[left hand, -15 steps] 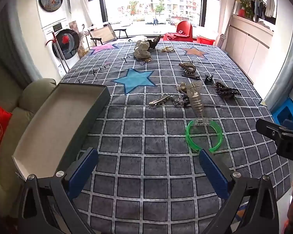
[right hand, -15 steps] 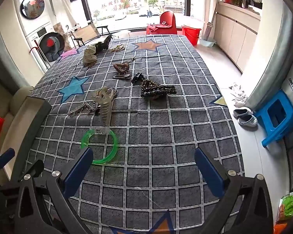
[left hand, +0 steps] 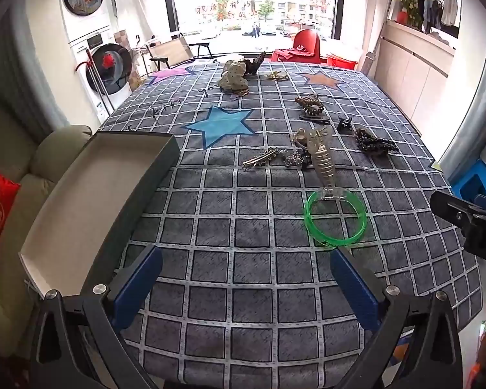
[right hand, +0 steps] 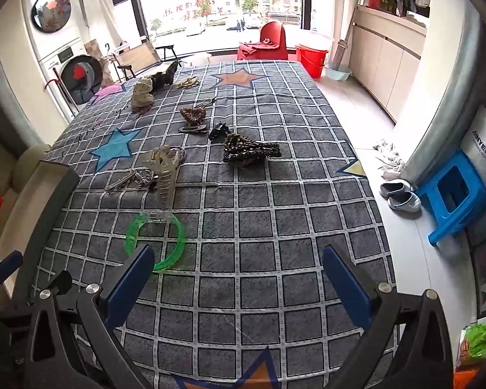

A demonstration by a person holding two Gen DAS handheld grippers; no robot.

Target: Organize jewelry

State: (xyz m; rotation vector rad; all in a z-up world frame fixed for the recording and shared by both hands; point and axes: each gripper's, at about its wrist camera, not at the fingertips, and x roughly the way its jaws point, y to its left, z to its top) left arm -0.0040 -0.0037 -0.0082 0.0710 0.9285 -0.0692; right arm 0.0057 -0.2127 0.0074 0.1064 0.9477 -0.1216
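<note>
The checked grey cloth (left hand: 243,227) with stars covered a table in a bright room with a big window. Both tongs stood wide apart and held nothing. Closest lay the green bangle (left hand: 335,218), just ahead of the left gripper (left hand: 246,278), toward its right finger; in the right view it touched the left finger of the right gripper (right hand: 236,278). Behind it, a clear hair claw (left hand: 322,159) pointed away, long axis front-to-back. The empty box (left hand: 139,175) waited at left.

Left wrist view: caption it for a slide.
Open left gripper hovers over the checked cloth near a green bangle, grey tray alongside.
</note>
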